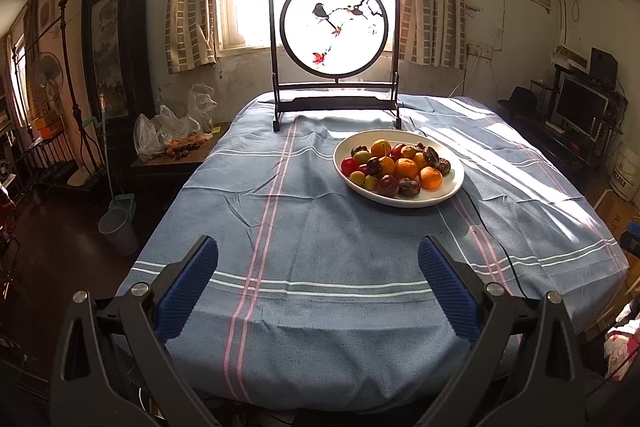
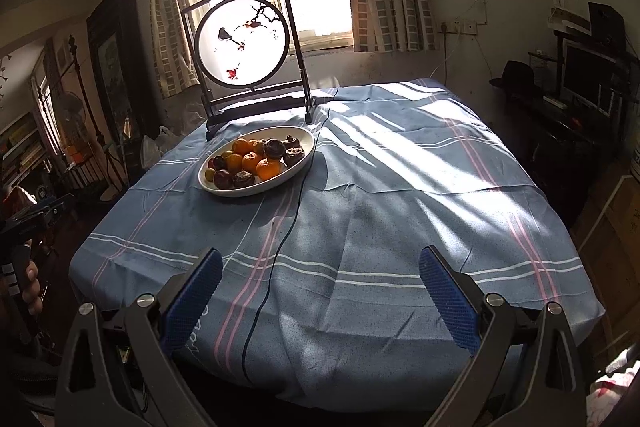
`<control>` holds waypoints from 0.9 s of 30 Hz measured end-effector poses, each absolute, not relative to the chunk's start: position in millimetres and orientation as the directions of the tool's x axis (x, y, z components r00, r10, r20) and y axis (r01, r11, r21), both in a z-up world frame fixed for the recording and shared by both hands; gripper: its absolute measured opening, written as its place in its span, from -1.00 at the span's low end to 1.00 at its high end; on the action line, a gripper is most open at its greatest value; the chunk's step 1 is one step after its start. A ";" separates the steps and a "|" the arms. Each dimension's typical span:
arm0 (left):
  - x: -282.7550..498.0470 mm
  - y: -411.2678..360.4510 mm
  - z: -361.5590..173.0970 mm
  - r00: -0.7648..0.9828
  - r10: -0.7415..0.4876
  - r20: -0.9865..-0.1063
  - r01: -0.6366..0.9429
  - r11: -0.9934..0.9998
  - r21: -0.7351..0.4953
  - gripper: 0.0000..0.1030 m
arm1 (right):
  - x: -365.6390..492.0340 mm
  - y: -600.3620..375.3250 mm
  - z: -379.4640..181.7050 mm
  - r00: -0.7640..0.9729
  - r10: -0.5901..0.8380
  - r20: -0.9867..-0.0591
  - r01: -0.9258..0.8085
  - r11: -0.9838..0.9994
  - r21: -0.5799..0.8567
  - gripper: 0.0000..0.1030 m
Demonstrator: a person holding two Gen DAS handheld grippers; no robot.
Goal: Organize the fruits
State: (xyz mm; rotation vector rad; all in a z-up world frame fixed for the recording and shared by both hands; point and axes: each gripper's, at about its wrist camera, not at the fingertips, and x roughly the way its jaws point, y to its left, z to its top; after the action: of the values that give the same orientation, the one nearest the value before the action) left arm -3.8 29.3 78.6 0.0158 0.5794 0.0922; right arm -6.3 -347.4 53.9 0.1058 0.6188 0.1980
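A white oval plate (image 1: 451,187) sits on the far half of the table, heaped with several fruits: oranges (image 1: 406,167), dark red and brown fruits (image 1: 387,185) and small green ones (image 1: 357,178). The same plate (image 2: 298,165) shows at the upper left of the right wrist view, with oranges (image 2: 267,169) and dark fruits (image 2: 294,155). My left gripper (image 1: 318,255) is open and empty, above the table's near edge, well short of the plate. My right gripper (image 2: 320,261) is open and empty, also over the near edge.
A blue striped cloth (image 1: 320,247) covers the table. A framed round bird screen (image 1: 334,27) stands behind the plate by the window. A thin black cable (image 2: 280,239) runs from the plate over the near edge. Plastic bags (image 1: 172,131) lie on a side table at left.
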 end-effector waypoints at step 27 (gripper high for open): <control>7.9 38.0 80.4 0.823 0.114 -0.557 -0.109 0.993 0.042 0.90 | -4.5 -336.8 40.3 0.775 0.238 -0.585 -0.173 0.971 0.164 0.92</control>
State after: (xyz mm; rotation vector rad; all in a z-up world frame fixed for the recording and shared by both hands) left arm 7.9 38.0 80.4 0.0080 0.5924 0.1188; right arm -4.5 -336.8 40.3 0.1034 0.6465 0.2228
